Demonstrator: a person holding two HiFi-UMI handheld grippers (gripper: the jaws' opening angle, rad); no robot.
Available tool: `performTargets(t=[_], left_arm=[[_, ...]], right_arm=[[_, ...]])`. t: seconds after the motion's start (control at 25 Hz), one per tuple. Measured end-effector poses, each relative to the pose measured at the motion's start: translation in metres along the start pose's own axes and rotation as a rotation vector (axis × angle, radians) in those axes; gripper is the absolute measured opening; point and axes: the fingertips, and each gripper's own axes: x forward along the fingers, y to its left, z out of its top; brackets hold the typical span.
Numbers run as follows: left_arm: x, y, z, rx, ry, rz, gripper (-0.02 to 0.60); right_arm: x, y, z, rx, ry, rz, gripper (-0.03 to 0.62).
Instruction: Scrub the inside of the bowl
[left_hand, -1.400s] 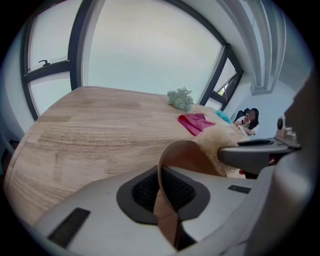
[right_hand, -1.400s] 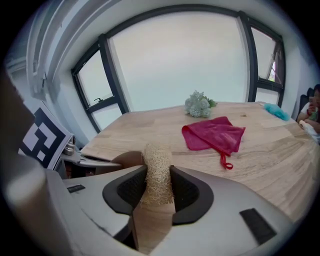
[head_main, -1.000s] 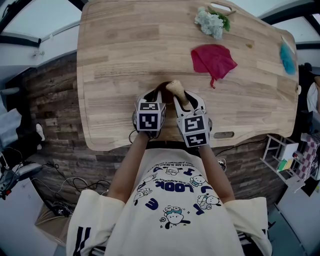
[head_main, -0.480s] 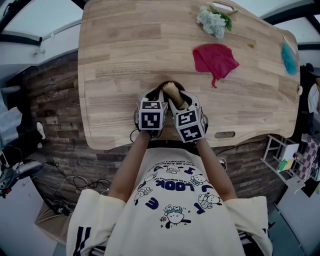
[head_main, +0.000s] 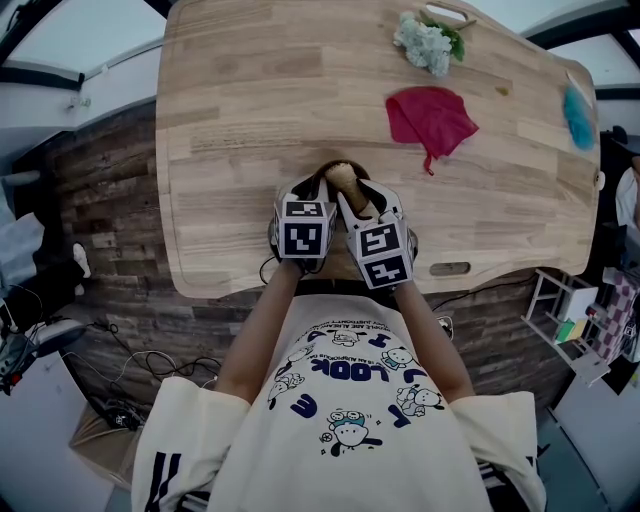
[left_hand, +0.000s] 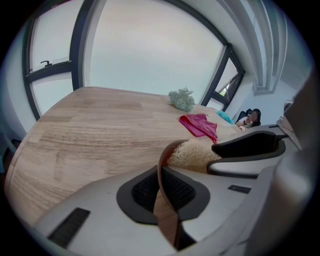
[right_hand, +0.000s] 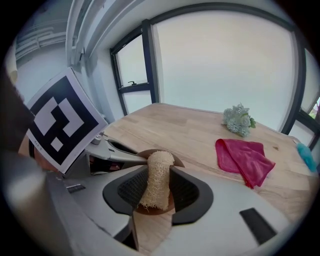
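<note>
A small brown bowl stands near the front edge of the wooden table. My left gripper is shut on the bowl's thin rim, which runs up between its pads. A tan loofah scrubber stands between the pads of my right gripper, which is shut on it and has just been closing slightly. The loofah's lower end rests inside the bowl, and its top sticks up between the two grippers. From the left gripper view the loofah shows just behind the rim.
A red cloth lies on the right half of the table, and a pale green flower bunch sits at the far edge. A light blue item lies at the right edge. The person's arms and shirt fill the near side.
My right gripper and the loofah have shifted slightly to the left over the bowl. The left gripper and the bowl have stayed put.
</note>
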Motion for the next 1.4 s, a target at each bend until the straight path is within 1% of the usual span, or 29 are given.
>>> performTargets(t=[0.2, 0.36, 0.44, 0.68, 0.88, 1.04, 1.12, 1.24, 1.32, 1.4], left_arm=[[-0.001, 0.000, 0.000, 0.002, 0.000, -0.003, 0.038], [-0.003, 0.000, 0.003, 0.003, -0.005, -0.003, 0.038], [-0.003, 0.001, 0.005, 0.001, -0.012, -0.002, 0.038], [-0.002, 0.001, 0.005, -0.006, -0.023, -0.008, 0.038], [-0.002, 0.002, 0.007, -0.012, -0.036, -0.003, 0.038], [-0.001, 0.002, 0.007, -0.015, -0.041, 0.001, 0.038], [-0.002, 0.002, 0.006, -0.018, -0.035, 0.003, 0.040], [-0.004, 0.002, 0.004, -0.028, -0.027, 0.005, 0.040], [-0.004, 0.002, 0.003, -0.033, -0.032, 0.006, 0.040], [-0.003, 0.003, 0.004, -0.028, -0.039, 0.008, 0.040]], right_arm=[[0.010, 0.002, -0.009, -0.027, 0.057, 0.015, 0.103], [0.018, -0.001, -0.012, -0.116, 0.105, -0.009, 0.092], [0.020, 0.001, -0.013, -0.147, 0.127, -0.002, 0.091], [0.025, 0.005, -0.017, -0.118, 0.199, 0.096, 0.087], [0.026, 0.012, -0.019, -0.135, 0.272, 0.210, 0.086], [0.026, 0.016, -0.020, -0.147, 0.289, 0.281, 0.086], [0.025, 0.021, -0.023, -0.145, 0.298, 0.337, 0.084], [0.022, 0.029, -0.024, -0.109, 0.308, 0.423, 0.084], [0.022, 0.031, -0.024, -0.115, 0.312, 0.429, 0.084], [0.024, 0.031, -0.023, -0.154, 0.319, 0.392, 0.084]])
